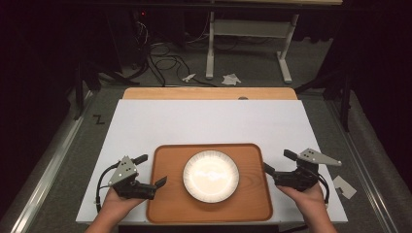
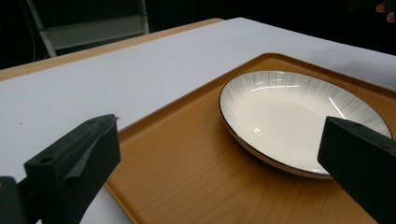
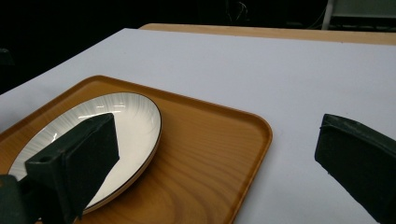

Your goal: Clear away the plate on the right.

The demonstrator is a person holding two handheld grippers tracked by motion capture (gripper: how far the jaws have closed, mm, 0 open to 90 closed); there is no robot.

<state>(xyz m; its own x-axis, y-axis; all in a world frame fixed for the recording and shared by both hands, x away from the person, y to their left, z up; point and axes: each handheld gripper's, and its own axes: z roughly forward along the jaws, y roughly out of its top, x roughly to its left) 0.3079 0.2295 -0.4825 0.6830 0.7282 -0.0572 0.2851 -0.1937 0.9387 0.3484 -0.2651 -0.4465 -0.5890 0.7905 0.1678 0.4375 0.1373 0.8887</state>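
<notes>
Nearest, the left gripper [image 1: 153, 171] and the right gripper [image 1: 278, 162] are both wide open and hold nothing, one at each side edge of the tray [image 1: 167, 204]. Farther in, a white plate [image 1: 211, 175] lies at the tray's centre.

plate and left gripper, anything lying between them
Nothing: just bare wooden tray between the plate and the left gripper, clear in the high view.

We count one brown wooden rectangular tray [image 1: 165, 204], one round white ribbed plate with a dark rim [image 1: 211, 175], one white table surface [image 1: 209, 121], two black two-jaw grippers: left gripper [image 1: 150, 170], right gripper [image 1: 277, 161]. Two hands.
</notes>
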